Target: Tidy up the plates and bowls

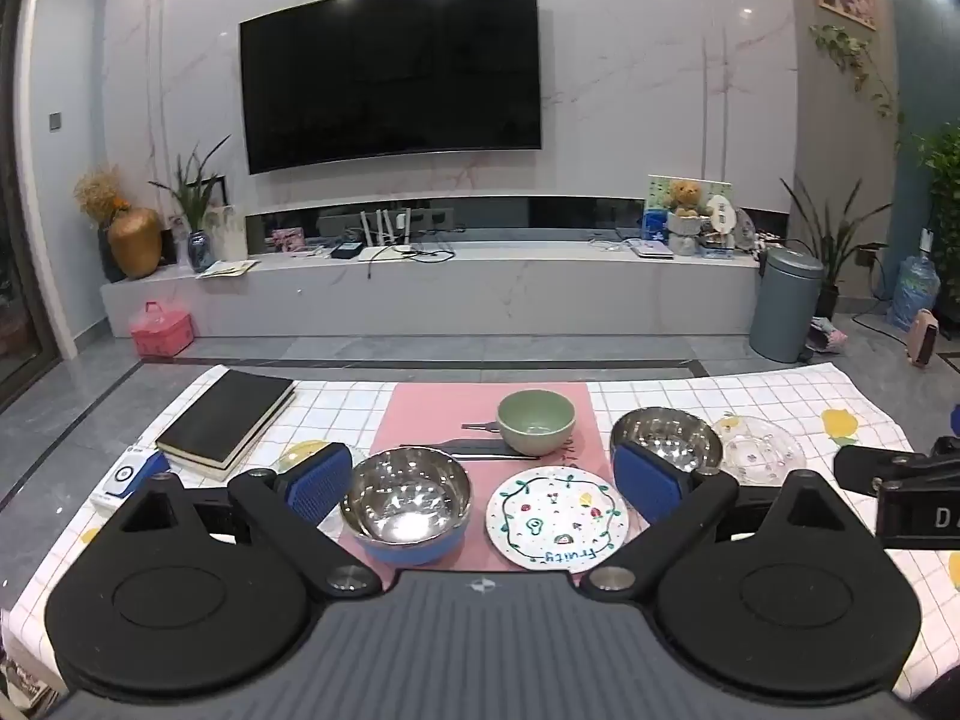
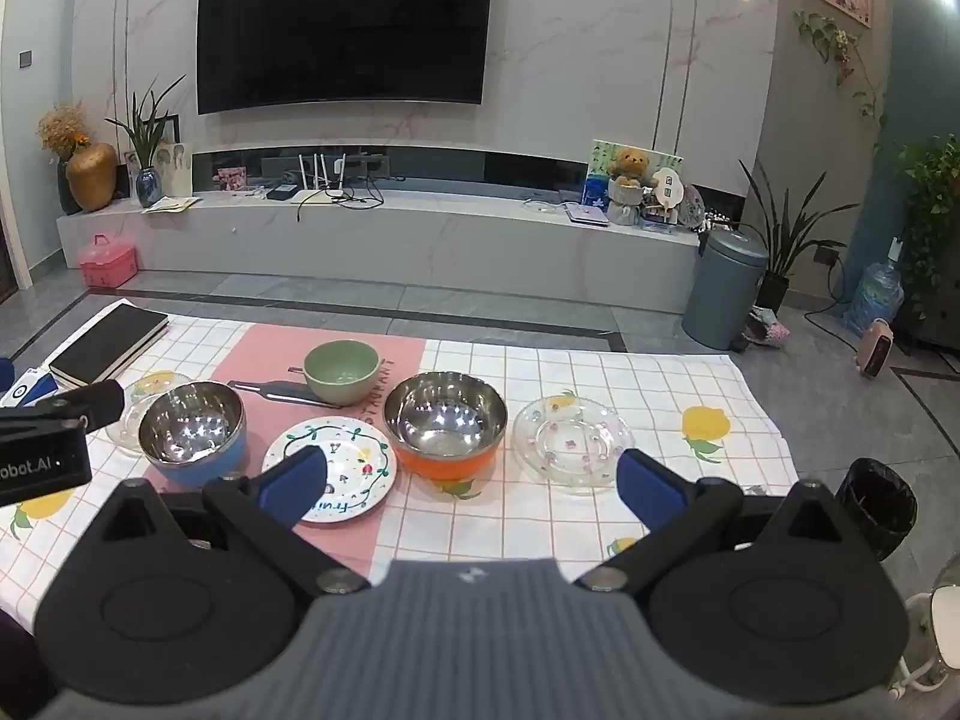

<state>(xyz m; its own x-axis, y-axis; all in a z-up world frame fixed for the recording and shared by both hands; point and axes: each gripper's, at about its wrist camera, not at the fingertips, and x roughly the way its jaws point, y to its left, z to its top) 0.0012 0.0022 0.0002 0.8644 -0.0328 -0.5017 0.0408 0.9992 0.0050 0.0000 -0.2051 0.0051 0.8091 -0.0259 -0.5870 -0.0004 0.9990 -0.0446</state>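
Left wrist view: left gripper [image 1: 483,483] is hovering with jaws spread wide and nothing between the pads, framing the blue-sided steel bowl [image 1: 405,504] and the painted plate [image 1: 557,519] on the pink mat [image 1: 432,414], with the green bowl [image 1: 536,423] sitting behind them. Right wrist view: right gripper [image 2: 474,480] is hanging fully open and empty too, looking over the orange-sided steel bowl [image 2: 445,423], the clear glass plate [image 2: 573,441] just beside it, and the checked tablecloth [image 2: 660,384].
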